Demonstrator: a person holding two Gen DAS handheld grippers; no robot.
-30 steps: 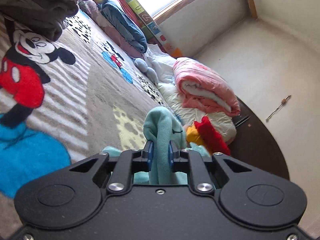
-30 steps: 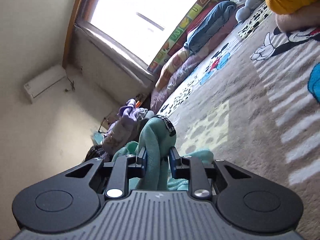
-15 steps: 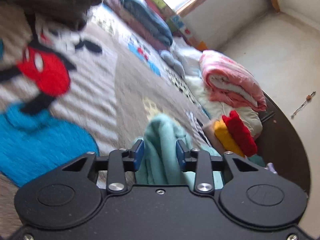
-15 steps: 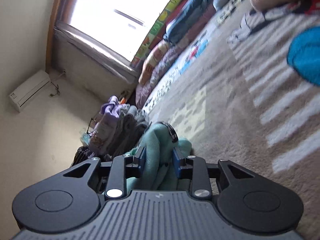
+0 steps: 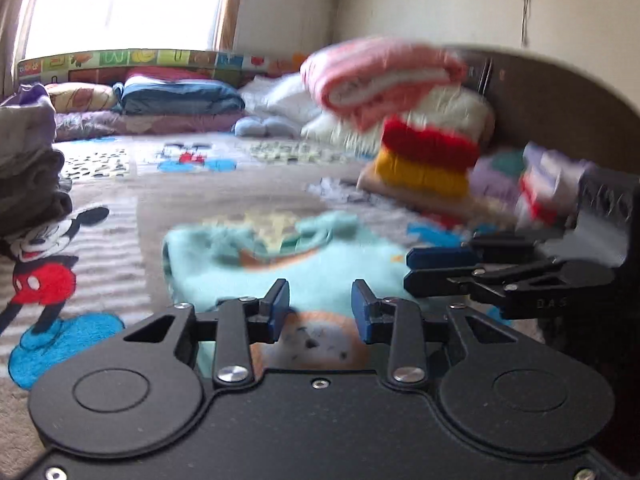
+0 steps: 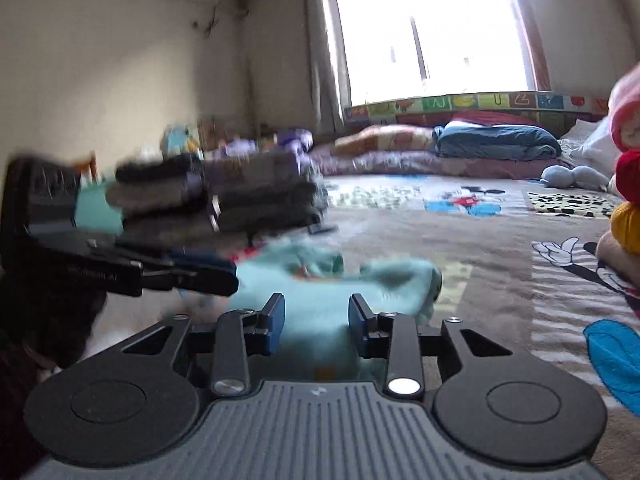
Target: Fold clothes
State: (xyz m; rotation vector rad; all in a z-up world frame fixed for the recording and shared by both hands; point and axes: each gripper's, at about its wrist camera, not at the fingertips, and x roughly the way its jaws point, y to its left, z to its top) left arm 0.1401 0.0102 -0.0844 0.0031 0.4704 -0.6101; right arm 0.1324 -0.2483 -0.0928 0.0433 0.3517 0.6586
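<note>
garment (image 5: 288,276): pale mint green, orange trim and a round orange-edged print
bed cover (image 5: 120,216): grey-brown with white stripes, cartoon mouse in red shorts, blue patches, black-spotted panels
gripper (image 5: 318,308): black body, blue pads
folded blanket (image 5: 380,80): pink with white inside
knit stack (image 5: 428,160): red over yellow
folded stack (image 6: 224,204): dark grey
play mat (image 6: 480,102): multicoloured squares
</note>
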